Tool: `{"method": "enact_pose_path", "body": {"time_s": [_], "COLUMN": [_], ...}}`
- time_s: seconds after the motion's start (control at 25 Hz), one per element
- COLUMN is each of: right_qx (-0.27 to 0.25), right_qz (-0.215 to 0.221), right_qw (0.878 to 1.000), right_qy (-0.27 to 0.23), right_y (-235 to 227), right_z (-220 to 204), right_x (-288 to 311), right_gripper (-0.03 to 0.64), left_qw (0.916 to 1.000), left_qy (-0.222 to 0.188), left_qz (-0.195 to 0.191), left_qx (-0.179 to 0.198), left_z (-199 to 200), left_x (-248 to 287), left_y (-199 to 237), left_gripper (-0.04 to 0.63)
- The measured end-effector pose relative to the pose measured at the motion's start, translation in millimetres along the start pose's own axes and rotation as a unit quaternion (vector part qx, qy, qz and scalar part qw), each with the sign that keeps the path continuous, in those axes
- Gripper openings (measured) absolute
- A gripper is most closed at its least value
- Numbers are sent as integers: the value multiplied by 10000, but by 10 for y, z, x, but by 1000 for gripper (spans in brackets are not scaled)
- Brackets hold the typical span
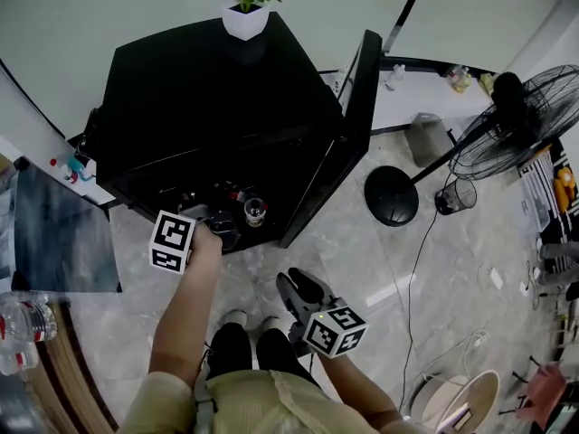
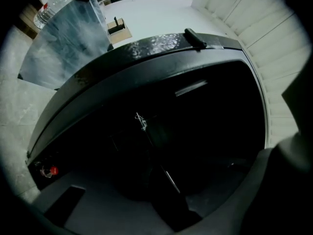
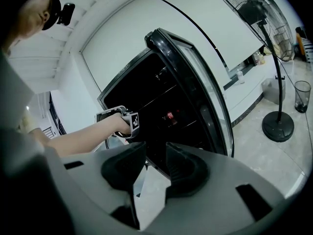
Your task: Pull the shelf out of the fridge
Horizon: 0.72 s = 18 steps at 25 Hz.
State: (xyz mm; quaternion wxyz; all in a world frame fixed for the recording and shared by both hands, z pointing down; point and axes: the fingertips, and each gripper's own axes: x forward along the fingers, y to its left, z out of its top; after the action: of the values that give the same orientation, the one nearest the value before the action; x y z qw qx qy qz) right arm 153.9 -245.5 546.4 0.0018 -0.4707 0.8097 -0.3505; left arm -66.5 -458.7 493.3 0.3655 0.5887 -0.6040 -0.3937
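Head view shows the person's left arm stretched forward, its hand wrapped round the left gripper (image 1: 217, 224), which reaches level into the near left part of the open black fridge (image 1: 208, 89). Left gripper view looks into the dark interior; its jaws are lost against the black, so I cannot tell whether they press on anything. The right gripper (image 1: 301, 287) is held low and nearer, above the person's knees and tilted slightly down; its jaws stand a little apart with only floor between them. The shelf (image 3: 164, 96) sits inside the fridge, seen as a thin line across the cavity in the right gripper view. Each gripper's cube carries black-and-white square markers; a red can (image 3: 169, 116) inside is too small to read. A glass (image 1: 255, 211) stands at the front of the opening. The fridge door (image 1: 348, 125) hangs open on the right, between the opening and a pedestal fan (image 1: 507, 125). Potted flowers (image 1: 247, 3) sit on the fridge top; water bottles (image 1: 23, 319) lie near left.
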Motion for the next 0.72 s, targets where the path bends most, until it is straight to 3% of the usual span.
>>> {"method": "enact_pose_path", "body": {"time_s": [0.4,0.72], "right_qx": [-81,-80], "right_qz": [181,350], "right_qw": [9997,9990], "right_qy": [-115,-252], "right_y": [14,51], "right_z": [142,303], "right_x": [45,165], "right_gripper": [126,127], "left_qw": [9990,9985], "left_qy": [69,250], "left_qz": [-48,-64], "left_qx": [-428,-482], "left_z": [-18,-73], "left_x": [-130,-399], "left_y": [0,-23], "left_gripper": [60,57]}}
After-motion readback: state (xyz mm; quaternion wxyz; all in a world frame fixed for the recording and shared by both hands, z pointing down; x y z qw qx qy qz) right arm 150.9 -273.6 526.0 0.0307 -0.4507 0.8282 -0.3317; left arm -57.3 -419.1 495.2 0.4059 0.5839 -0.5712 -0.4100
